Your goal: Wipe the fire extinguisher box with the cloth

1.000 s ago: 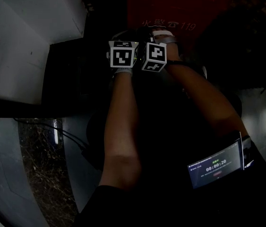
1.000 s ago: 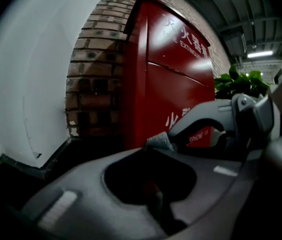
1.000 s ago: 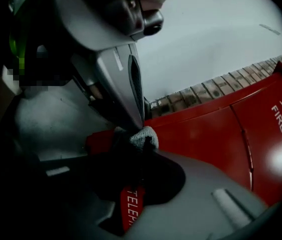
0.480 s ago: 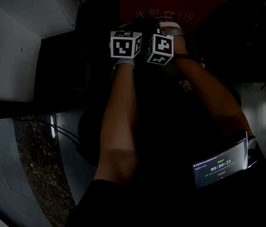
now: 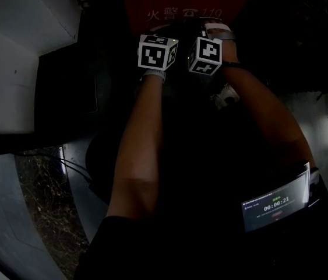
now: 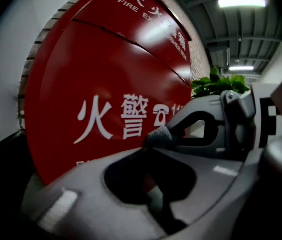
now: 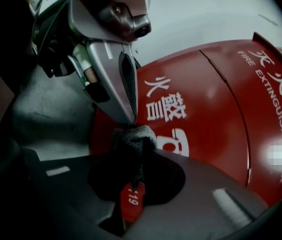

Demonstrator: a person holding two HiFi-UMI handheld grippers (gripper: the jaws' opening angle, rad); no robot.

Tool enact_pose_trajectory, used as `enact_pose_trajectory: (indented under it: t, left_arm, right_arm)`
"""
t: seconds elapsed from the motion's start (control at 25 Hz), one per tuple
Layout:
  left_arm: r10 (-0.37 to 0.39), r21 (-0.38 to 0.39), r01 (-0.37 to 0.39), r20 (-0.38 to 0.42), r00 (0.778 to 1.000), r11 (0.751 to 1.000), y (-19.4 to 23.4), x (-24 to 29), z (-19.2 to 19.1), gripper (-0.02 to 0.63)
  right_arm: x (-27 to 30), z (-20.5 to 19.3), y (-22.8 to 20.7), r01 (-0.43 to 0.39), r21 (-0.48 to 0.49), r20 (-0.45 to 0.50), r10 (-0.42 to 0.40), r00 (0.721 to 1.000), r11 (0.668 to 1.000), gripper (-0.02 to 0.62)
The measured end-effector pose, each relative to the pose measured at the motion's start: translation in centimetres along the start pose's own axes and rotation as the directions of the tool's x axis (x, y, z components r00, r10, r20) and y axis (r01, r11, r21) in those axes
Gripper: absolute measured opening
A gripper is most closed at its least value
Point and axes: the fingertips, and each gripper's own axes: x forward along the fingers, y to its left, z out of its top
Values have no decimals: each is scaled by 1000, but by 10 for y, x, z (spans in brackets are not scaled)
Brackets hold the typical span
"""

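At the far left of the head view, the white wall panel (image 5: 12,69) and the speckled floor (image 5: 47,203) lie in poor light. Both have slid toward the left edge over the last second, so the head is turning as the work proceeds.

Next to the right, the left hand-held gripper (image 6: 151,143) is clenched on the grey cloth (image 6: 164,133). A tuft of the cloth bulges past the jaw tips, close in front of the red fire extinguisher box (image 6: 105,74). Its marker cube (image 5: 157,51) stands just beside the right marker cube (image 5: 205,55).

The right hand-held gripper (image 7: 129,146) is likewise clenched on the same cloth, so the two tools meet almost tip to tip with the bunched fabric pinched between them. Whether the cloth is actually pressing on the box face cannot be confirmed from any view.

Change noted: a second ago the two cubes stood below and to the left of the white lettering on the box; they now stand directly beneath it. Their height against the lettering is much the same. In my judgement this is a wiping stroke travelling rightward along the lower front of the box, with the task under way and the upper front probably outstanding.

At lower right, the timer display (image 5: 274,203) on the person's chest has advanced by one second.
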Motion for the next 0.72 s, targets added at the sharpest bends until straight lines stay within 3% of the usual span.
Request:
enact_pose_trajectory:
  t: [0.2, 0.4, 0.72]
  left_arm:
    - [-7, 71, 6, 10, 1000, 997, -11, 5, 7, 3]
    - [-18, 50, 16, 29, 999, 999, -21, 6, 14, 3]
    - [-159, 81, 156, 38, 987, 984, -75, 13, 20, 3]
  right_arm:
    - [-5, -33, 0, -8, 20, -56, 9, 998, 1000, 35]
    - [-11, -72, -3, -6, 33, -123, 10, 992, 999, 35]
    - [-19, -132, 0, -3, 48, -223, 14, 975, 999, 35]
